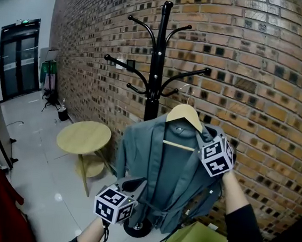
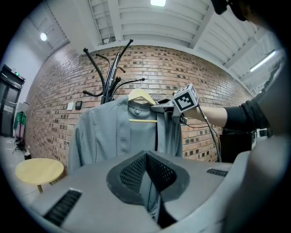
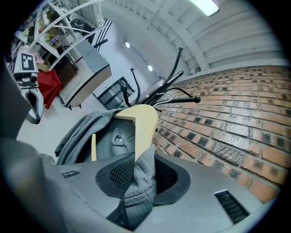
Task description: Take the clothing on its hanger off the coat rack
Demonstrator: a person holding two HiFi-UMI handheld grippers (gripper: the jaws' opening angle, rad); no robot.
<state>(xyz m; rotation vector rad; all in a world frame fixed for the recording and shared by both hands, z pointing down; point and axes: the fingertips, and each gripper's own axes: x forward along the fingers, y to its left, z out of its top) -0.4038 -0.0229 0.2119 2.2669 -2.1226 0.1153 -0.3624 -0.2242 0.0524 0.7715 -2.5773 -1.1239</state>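
**Lift the hook clear, then draw away**

The right gripper [image 3: 140, 174] has its fingers [image 3: 119, 176] clenched on the grey jacket [image 1: 147, 155] where it drapes over the wooden hanger [image 1: 184, 115]. The left gripper [image 2: 148, 182] pinches the jacket's lower hem. The jacket hangs just in front of the coat rack [image 1: 157, 64], with the hook [image 1: 187, 99] near a lower rack arm; whether it rests on that arm I cannot tell. It seems best to raise the hanger first, then pull away from the rack with the hem supported.

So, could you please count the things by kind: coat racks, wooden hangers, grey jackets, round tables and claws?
Coat rack: 1
Wooden hanger: 1
Grey jacket: 1
Round table: 1
Claws: 2, left claw and right claw, each shut on the grey jacket
Total: 6
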